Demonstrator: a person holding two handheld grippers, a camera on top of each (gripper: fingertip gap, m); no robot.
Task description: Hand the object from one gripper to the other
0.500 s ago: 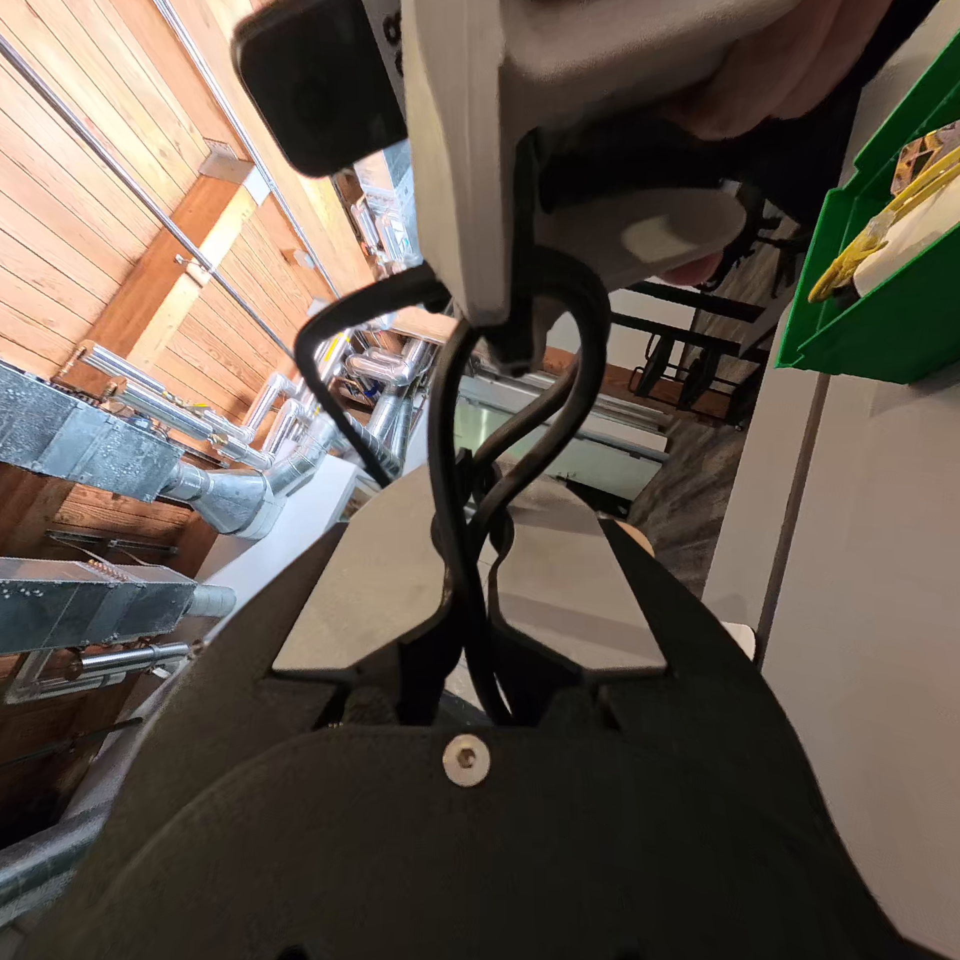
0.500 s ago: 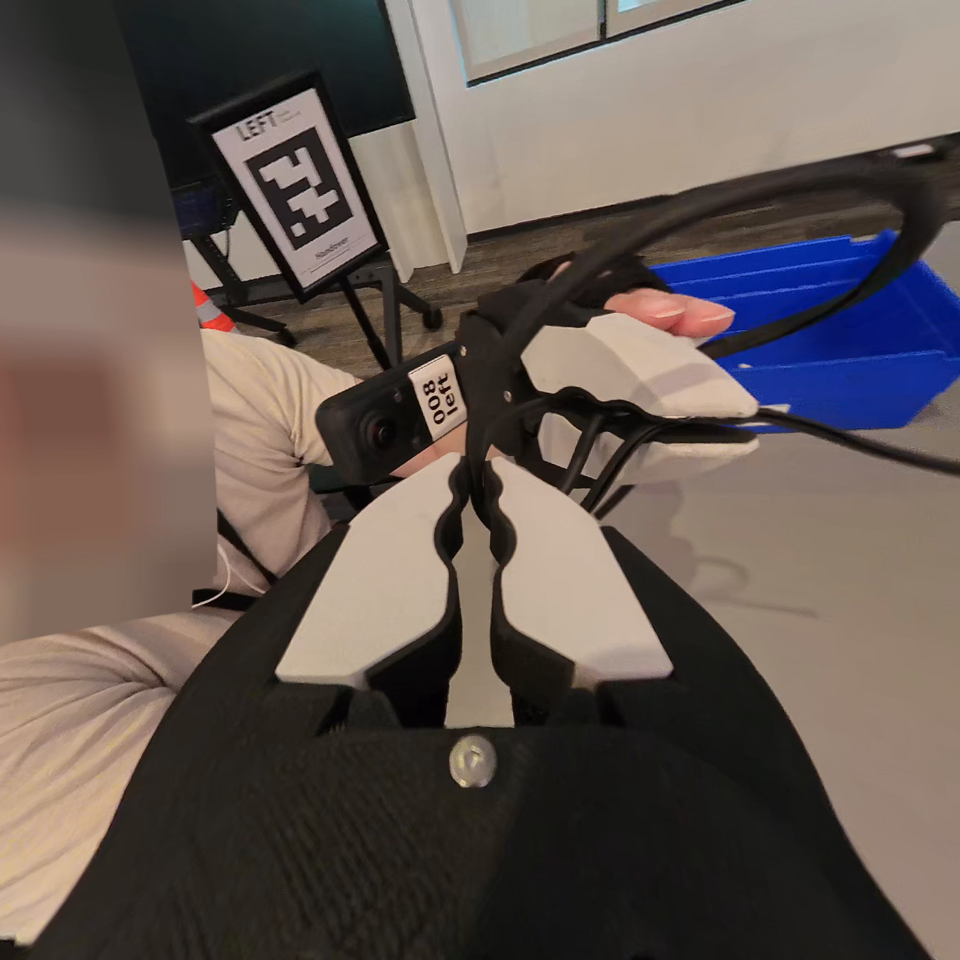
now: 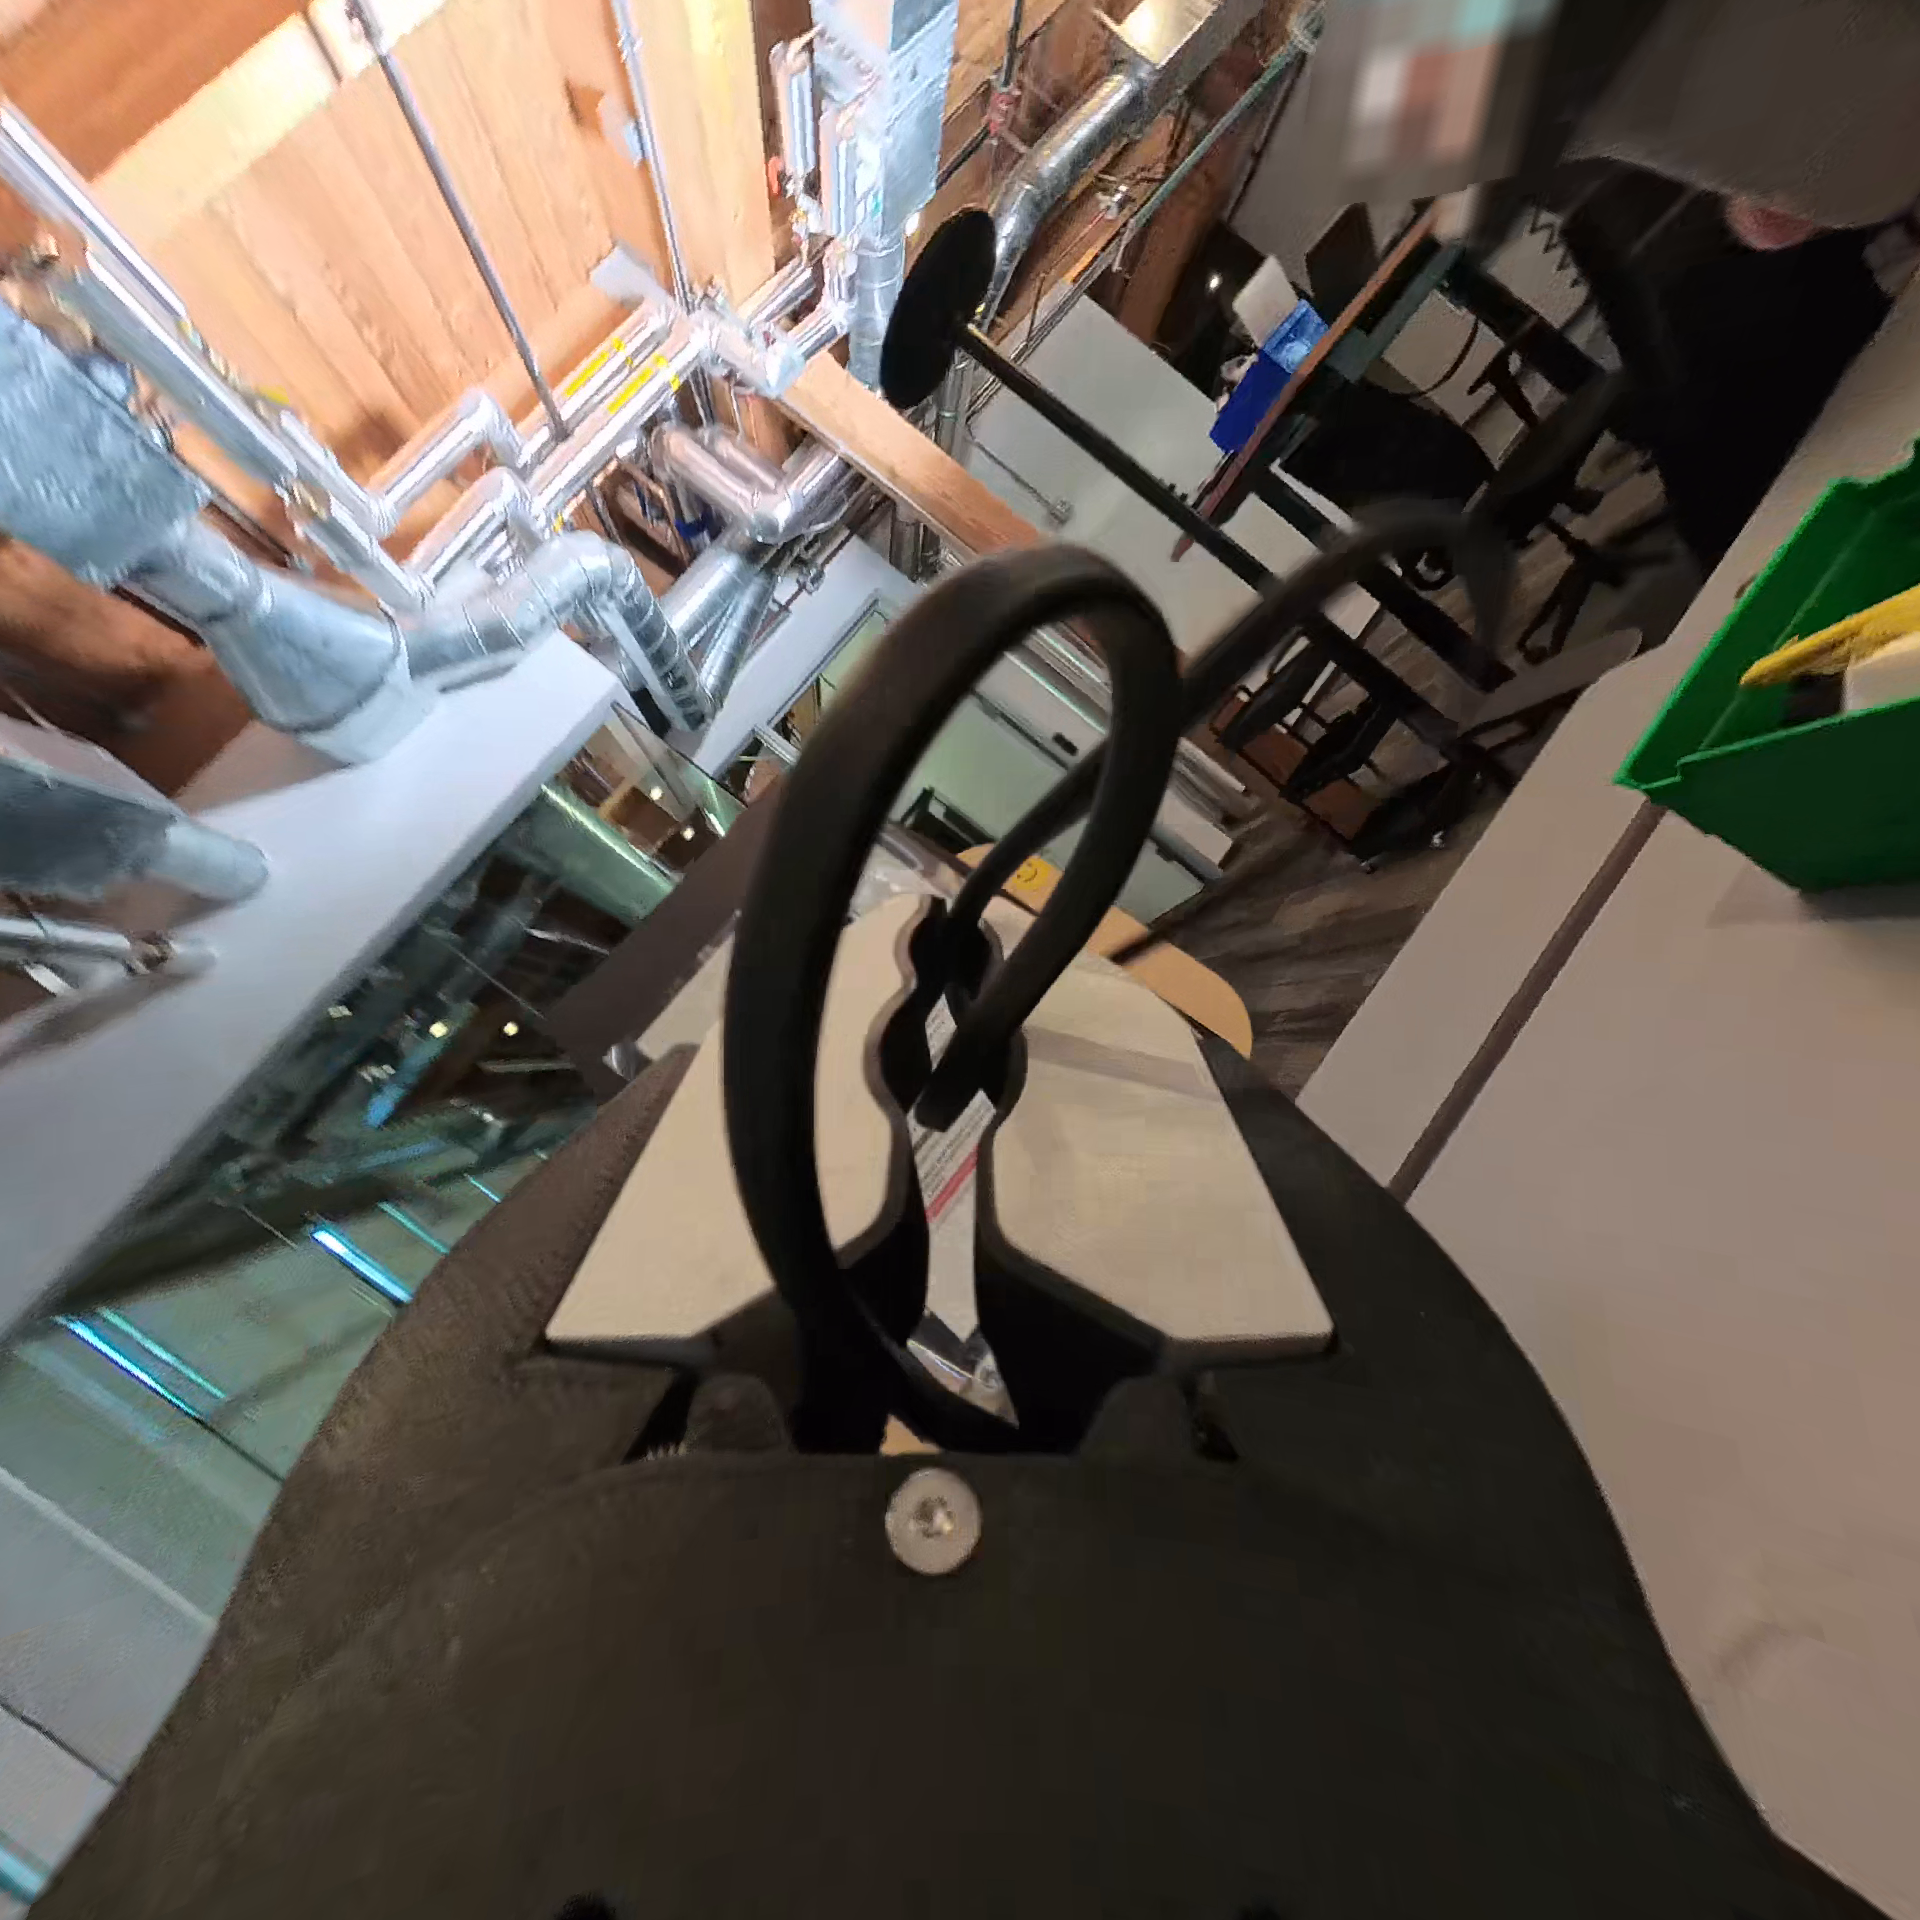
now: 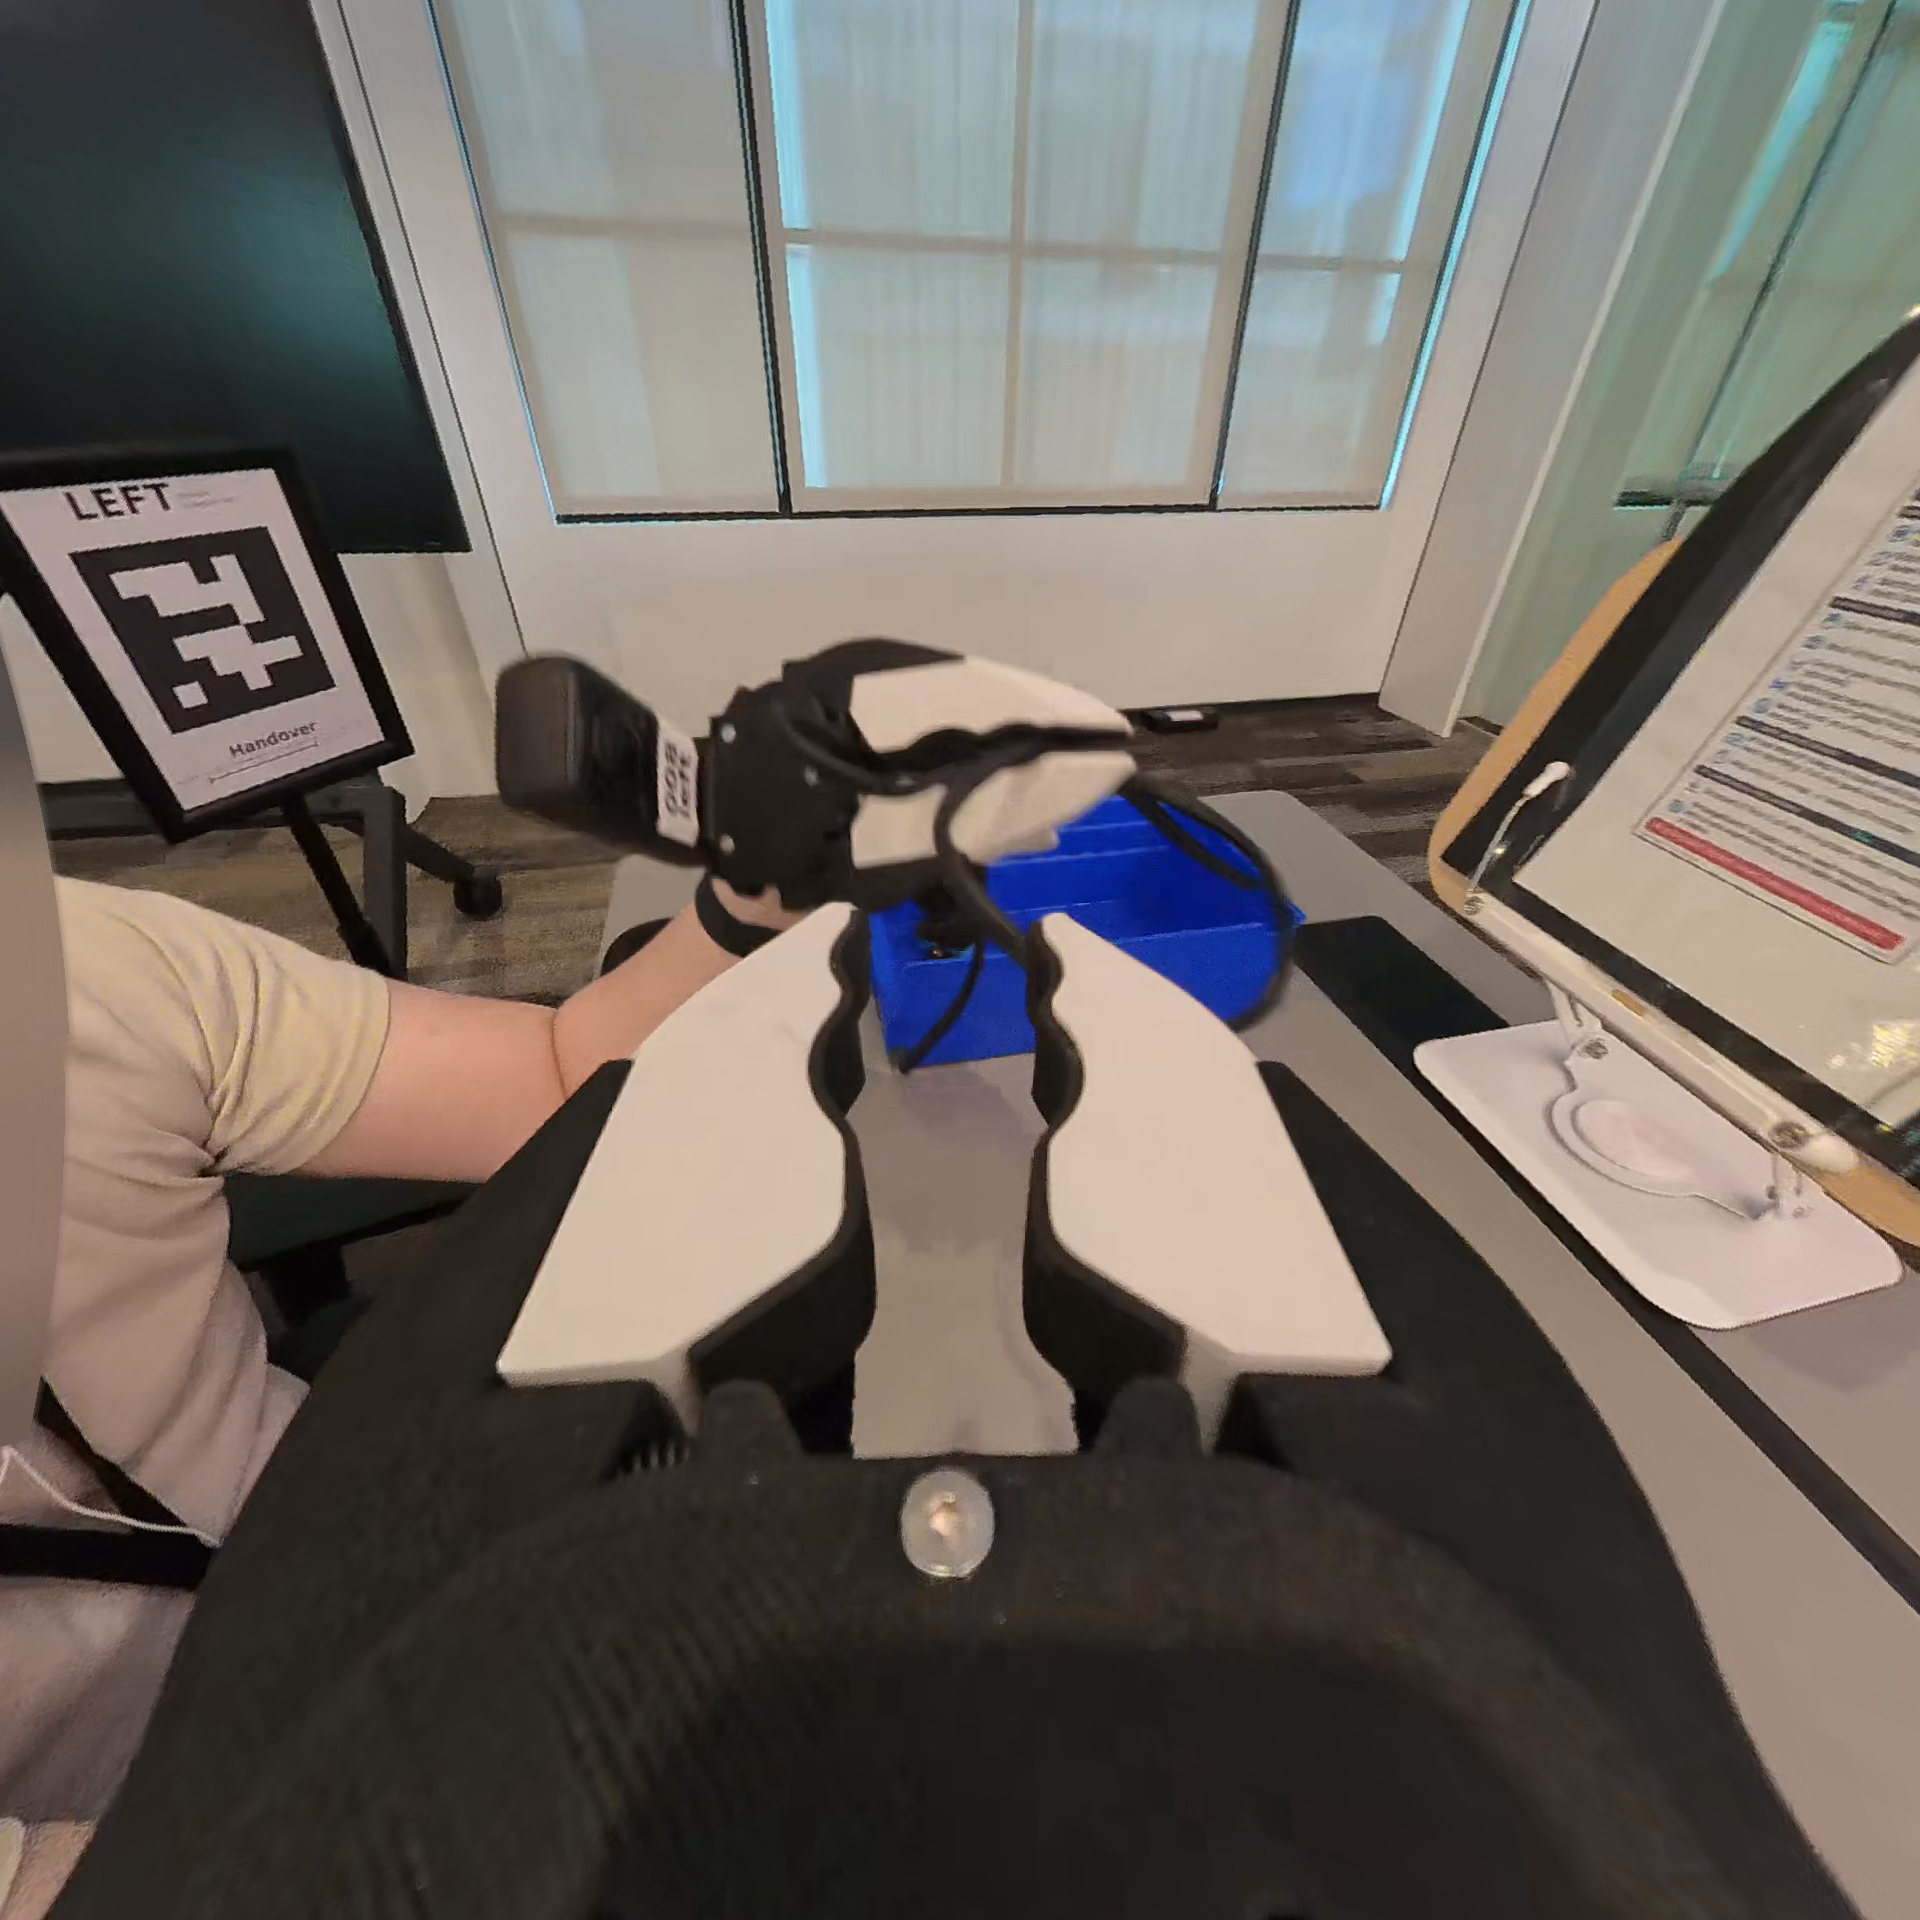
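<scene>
Left gripper clenched on a black cable, strands pinched in the notch between its white fingers; one thick loop arcs up and over the left finger, a thinner strand runs off up and to the right. Left wrist view is tilted, looking past the cable at ceiling ducts and wood planks, with a green bin on the grey table at right, something yellow and white inside it. Right gripper empty, its fingers spread apart with bare tabletop showing between them. From the right wrist view the left gripper sits ahead and above, slightly blurred, held in a person's hand, arm in a beige short sleeve. The cable hangs from its closed tips, one loop drooping down just in front of the right gripper's tips, another swinging out to the right across the blue bin. Cannot tell if the hanging strand touches the right fingers; looks apart. Blue bin sits on the grey table behind both grippers. A tilted screen on a white stand at right, a framed marker sign on an easel at left, windows behind.
</scene>
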